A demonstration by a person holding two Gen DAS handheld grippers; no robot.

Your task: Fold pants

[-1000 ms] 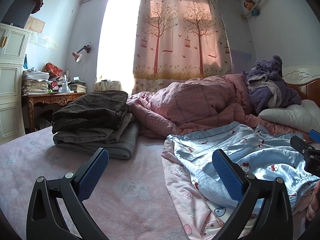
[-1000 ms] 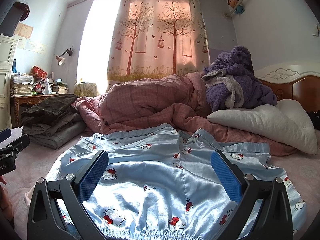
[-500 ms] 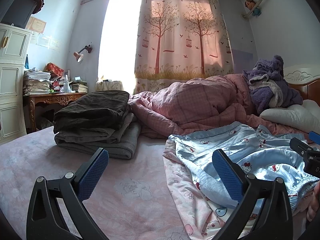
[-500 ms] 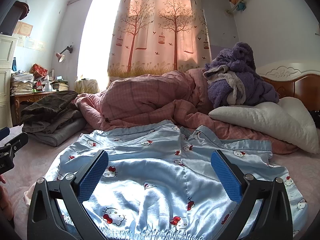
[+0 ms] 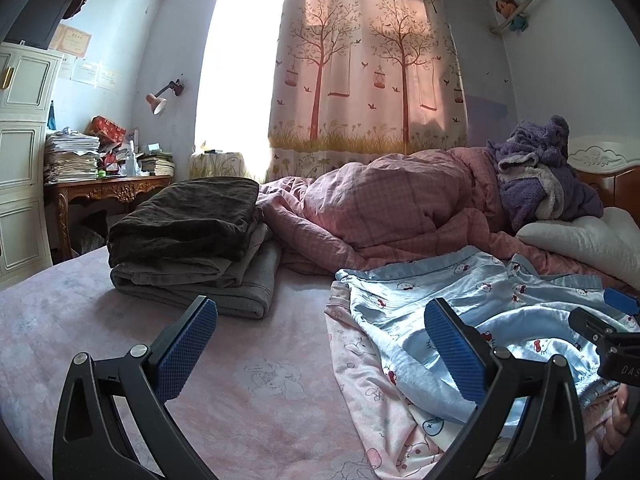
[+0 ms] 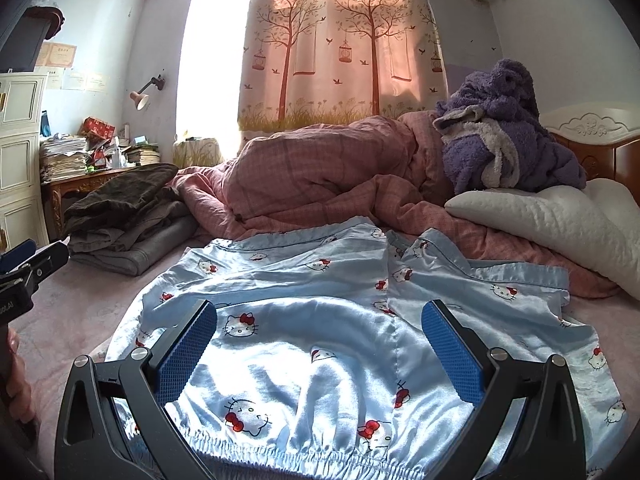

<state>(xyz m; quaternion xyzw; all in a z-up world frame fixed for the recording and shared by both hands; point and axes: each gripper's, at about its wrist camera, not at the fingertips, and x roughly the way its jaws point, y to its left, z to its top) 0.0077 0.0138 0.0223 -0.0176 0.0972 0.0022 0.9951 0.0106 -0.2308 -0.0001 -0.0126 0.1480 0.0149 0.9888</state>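
Satin blue pants [image 6: 320, 344] rumpled, elastic waistband gathered; left gripper [image 5: 320, 354], right gripper [image 6: 320, 350] wide apart, empty.

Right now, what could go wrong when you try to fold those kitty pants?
Three things might go wrong. The blue pants look shiny and slippery, so they could slide out of the right hand-held gripper, which is open above them. A pink printed garment lies under the pants, so the left hand-held gripper, also open, could pinch both together. The pant legs reach the pink quilt, so they may snag or bunch there.
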